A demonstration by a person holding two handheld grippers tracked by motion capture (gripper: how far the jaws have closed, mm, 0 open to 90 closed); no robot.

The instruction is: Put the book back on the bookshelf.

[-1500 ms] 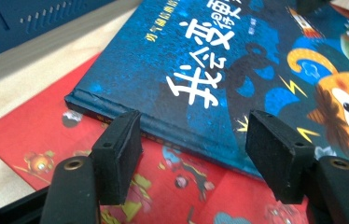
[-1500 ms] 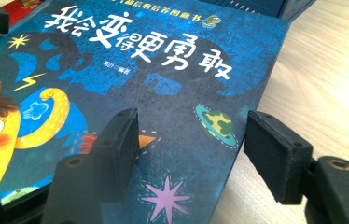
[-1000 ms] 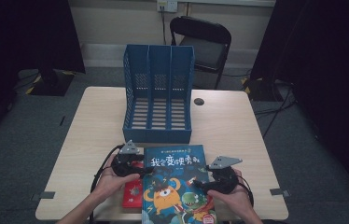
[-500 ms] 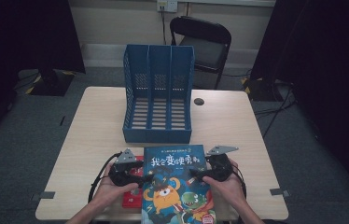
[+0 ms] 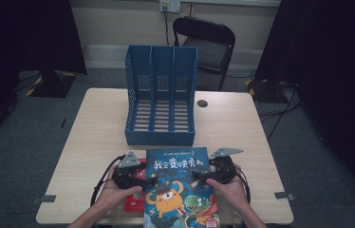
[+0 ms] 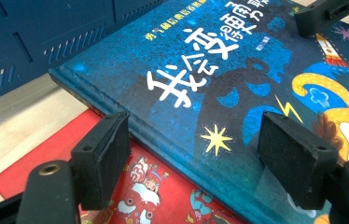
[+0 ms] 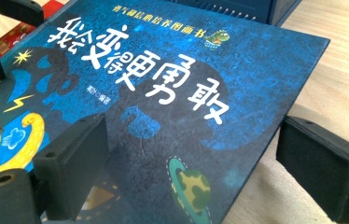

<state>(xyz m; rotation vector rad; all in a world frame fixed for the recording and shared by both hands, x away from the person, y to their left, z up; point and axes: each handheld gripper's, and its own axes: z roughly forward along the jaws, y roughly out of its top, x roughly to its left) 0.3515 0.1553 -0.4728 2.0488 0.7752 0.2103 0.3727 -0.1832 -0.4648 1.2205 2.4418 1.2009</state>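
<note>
Both hands have closed in on the blue picture book (image 5: 180,187): left gripper (image 5: 143,180) and right gripper (image 5: 199,176) straddle its edges, jaws just widened, unclamped.

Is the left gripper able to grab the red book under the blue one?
Probably yes: the red book sticks out beside the blue book, and the left gripper stands open right over that edge.

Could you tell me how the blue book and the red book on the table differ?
The blue book lies on top, its whole cover showing; the red book lies underneath, only its left part showing. The blue book has a thick hard cover; the red book looks thin. The left tongs straddle the blue book's edge over the red book. Both lie flat.
</note>
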